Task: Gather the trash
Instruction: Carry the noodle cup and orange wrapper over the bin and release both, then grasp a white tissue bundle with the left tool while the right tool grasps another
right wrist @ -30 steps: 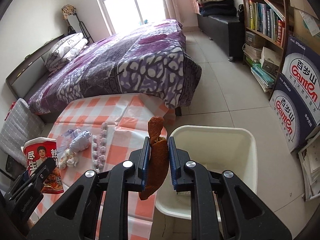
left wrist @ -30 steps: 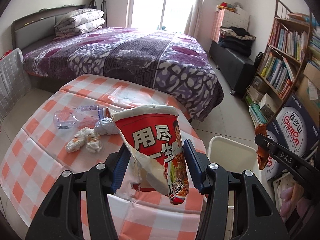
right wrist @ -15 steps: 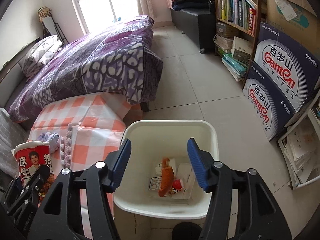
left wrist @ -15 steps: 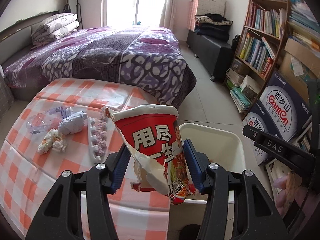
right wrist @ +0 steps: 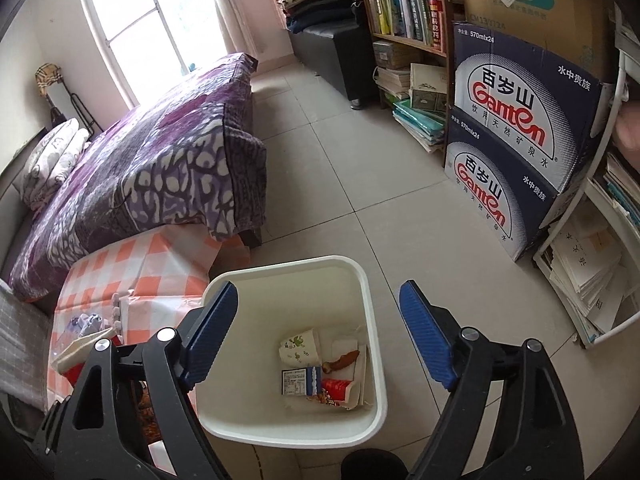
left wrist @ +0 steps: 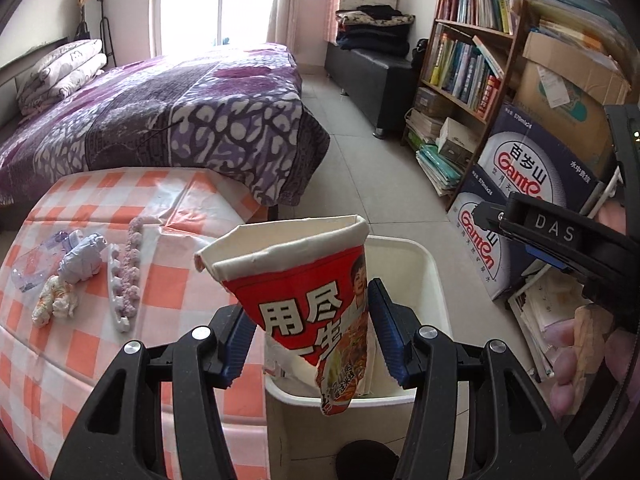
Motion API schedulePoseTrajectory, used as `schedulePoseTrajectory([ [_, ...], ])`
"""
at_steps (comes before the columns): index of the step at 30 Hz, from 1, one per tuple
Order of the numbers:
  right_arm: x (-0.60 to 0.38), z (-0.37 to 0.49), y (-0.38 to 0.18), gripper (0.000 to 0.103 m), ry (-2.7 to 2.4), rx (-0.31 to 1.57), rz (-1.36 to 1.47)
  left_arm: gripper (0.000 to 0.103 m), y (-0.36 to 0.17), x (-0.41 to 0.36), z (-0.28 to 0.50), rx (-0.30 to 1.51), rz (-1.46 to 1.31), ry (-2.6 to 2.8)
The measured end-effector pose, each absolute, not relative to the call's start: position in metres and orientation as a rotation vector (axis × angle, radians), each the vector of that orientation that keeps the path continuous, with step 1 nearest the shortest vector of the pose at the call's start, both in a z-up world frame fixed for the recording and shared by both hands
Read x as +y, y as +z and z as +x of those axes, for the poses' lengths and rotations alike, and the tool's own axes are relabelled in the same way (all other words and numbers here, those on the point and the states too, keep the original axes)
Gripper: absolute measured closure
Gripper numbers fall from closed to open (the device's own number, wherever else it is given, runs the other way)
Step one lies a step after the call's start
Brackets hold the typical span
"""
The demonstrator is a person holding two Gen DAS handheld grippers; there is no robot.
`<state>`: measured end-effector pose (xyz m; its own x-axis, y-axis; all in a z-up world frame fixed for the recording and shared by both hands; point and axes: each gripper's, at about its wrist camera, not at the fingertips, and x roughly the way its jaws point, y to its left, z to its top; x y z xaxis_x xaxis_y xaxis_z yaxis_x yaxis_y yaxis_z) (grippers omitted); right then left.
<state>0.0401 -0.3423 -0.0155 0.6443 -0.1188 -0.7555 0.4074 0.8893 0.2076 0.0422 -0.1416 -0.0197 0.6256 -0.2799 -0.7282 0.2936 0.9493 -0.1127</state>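
My left gripper [left wrist: 310, 320] is shut on a crushed red-and-white noodle cup [left wrist: 304, 280], which hangs over the near left rim of the white bin [left wrist: 416, 248]. In the right wrist view my right gripper [right wrist: 316, 292] hovers above the bin [right wrist: 372, 320]; its jaws are opening and nothing is between them. A brown food scrap [right wrist: 342, 360] lies at the bin's bottom with a paper cup [right wrist: 298, 348], a small carton [right wrist: 302, 380] and a red wrapper [right wrist: 336, 390]. On the checked table [left wrist: 100, 192] lie crumpled tissues [left wrist: 54, 300], a pale wad [left wrist: 82, 258] and a plastic bottle [left wrist: 28, 268].
A purple-and-white strip [left wrist: 124, 276] lies on the table near its right edge. A bed [left wrist: 160, 112] stands behind the table. Stacked water cartons [left wrist: 528, 184], a bookshelf [left wrist: 468, 60] and piled papers [right wrist: 588, 264] line the right side. Bare tiled floor lies beyond the bin.
The right gripper let go of the brown scrap, which dropped into the bin, and its jaws spread wide. Both grippers swung right from the table to the bin; the left kept the cup.
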Motion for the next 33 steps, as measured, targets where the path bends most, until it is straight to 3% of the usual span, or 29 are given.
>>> schedulePoseTrajectory([
  [6,-0.357,0.036,-0.015,0.022,-0.335,0.813,0.416,0.046,-0.026,-0.158,0.045,0.866,-0.001,-0.425],
  [9,-0.359,0.037,-0.015,0.021,-0.326,0.816,0.444,0.030,-0.029,-0.160,0.046,0.887,-0.020,-0.472],
  [14,-0.345,0.042,-0.010,0.017,-0.302,0.806,0.446,0.024,-0.028,-0.146,0.047,0.879,-0.012,-0.452],
  [33,-0.184,0.093,-0.023,0.011,-0.069,0.897,0.299,0.022,-0.067,0.075,0.090,0.989,0.010,0.032],
])
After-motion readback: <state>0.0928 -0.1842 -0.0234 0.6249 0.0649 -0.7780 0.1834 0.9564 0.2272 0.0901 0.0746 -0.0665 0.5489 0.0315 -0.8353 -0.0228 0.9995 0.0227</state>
